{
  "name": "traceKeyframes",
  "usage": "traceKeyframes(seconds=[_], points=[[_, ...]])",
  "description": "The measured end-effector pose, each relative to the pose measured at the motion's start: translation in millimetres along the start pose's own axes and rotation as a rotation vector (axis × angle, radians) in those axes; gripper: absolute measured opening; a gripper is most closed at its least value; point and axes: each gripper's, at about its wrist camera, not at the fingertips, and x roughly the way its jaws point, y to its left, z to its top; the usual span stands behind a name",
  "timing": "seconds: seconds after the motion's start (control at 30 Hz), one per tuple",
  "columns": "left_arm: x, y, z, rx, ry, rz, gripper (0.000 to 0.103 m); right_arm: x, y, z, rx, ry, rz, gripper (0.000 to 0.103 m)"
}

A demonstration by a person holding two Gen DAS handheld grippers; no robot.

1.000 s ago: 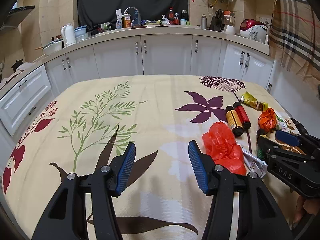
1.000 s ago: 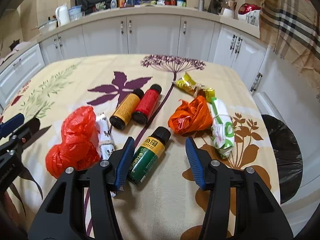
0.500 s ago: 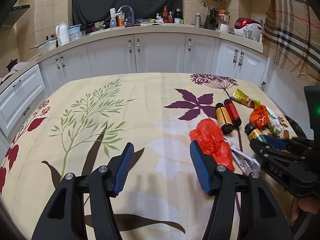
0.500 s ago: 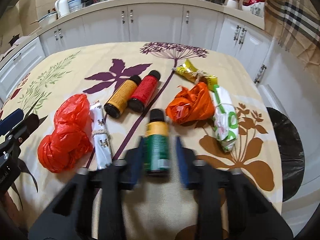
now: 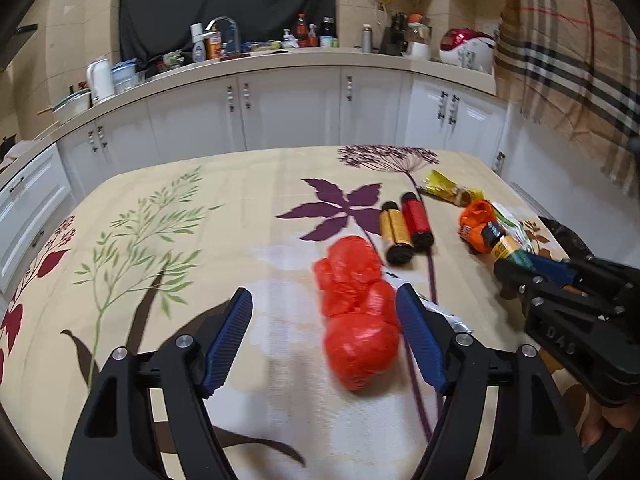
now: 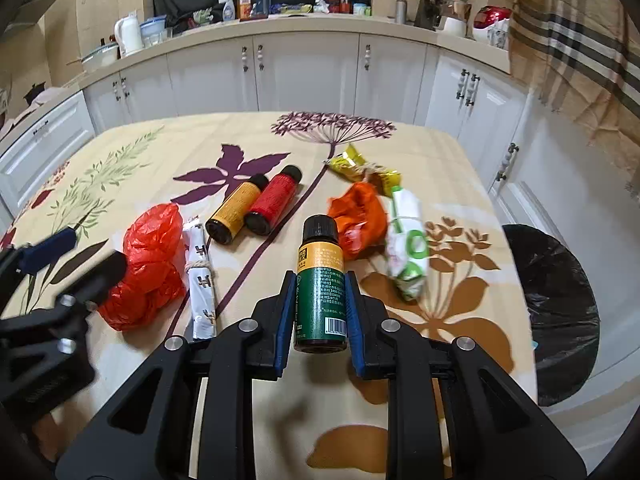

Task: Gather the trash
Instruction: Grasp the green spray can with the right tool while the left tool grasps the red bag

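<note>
Your right gripper [image 6: 319, 312] now clamps the green bottle [image 6: 320, 280], lifted; bin bag [image 6: 560, 320] sits right. Left gripper [image 5: 324, 340] opening wide around the red bag [image 5: 356, 320], not gripping.

both wrist views look down-forward, close over table [image 5: 240, 208]; share red bag [image 5: 356, 304], kitchen counter [image 6: 304, 20].

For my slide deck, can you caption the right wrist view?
Right claw clamps a green bottle above the floral tablecloth, other trash still scattered.

Left gripper [image 5: 324, 336] jaws opening around red bag [image 5: 357, 320] on the table [image 5: 160, 240]; bottles [image 5: 405, 226] nearer the far right corner.
</note>
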Motion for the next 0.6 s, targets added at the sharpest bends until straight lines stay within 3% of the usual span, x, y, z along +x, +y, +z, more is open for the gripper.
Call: traceKeyframes(seconds=[0.17,0.23,0.3,0.37,0.6], points=[[14.2,-11.2,-0.9,0.035,0.054,-0.02,0.07,-8.7,-12.0,-2.9,0.02,-0.02,-0.004,0.023],[17.2,-10.3,-0.5,0.026,0.07,-0.032,0.062,-9.9,-16.0,-4.2,0.029,-0.022,-0.005,0.023],[20.8,-9.8,-0.9,0.024,0.09,-0.044,0.047,-10.6,-19.3,-5.5,0.036,-0.023,-0.005,0.023],[22.1,-9.3,-1.4,0.023,0.1,-0.06,0.04,-10.9,-22.2,-6.9,0.042,-0.026,-0.006,0.023],[14.0,-9.0,-1.8,0.021,0.068,-0.06,0.037,-14.1,-32.1,-8.9,0.067,-0.04,-0.013,0.023]])
